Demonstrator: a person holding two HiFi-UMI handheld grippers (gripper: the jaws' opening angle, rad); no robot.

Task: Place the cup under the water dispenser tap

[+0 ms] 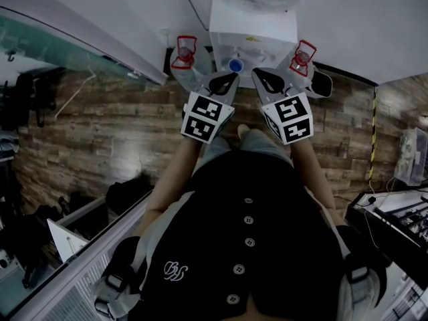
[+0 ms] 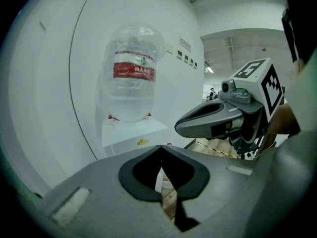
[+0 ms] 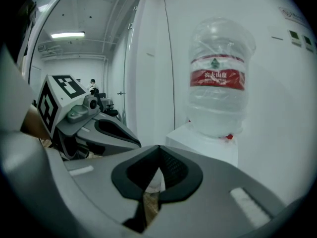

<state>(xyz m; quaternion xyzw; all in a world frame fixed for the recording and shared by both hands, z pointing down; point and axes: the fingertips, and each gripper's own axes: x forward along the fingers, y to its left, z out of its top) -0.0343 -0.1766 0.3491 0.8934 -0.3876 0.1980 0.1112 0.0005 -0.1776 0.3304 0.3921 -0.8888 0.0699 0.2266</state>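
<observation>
A white water dispenser (image 1: 253, 29) stands against the wall ahead, with a clear bottle (image 2: 132, 73) with a red label upside down on top, also in the right gripper view (image 3: 218, 78). A blue tap (image 1: 235, 65) shows on its front, just beyond both grippers. My left gripper (image 1: 233, 77) and right gripper (image 1: 256, 73) are held side by side before it, tips close together. In its own view the left gripper (image 2: 160, 148) has its jaws meeting at the tip with nothing between them. The right gripper (image 3: 159, 147) is likewise shut and empty. I can make out no cup.
Two spare jugs with red handles sit on the wood floor, one left (image 1: 185, 52) and one right (image 1: 302, 57) of the dispenser. A glass partition (image 1: 60, 45) runs along the left. A desk with equipment (image 1: 401, 219) is at the right, and striped tape (image 1: 373, 139) marks the floor.
</observation>
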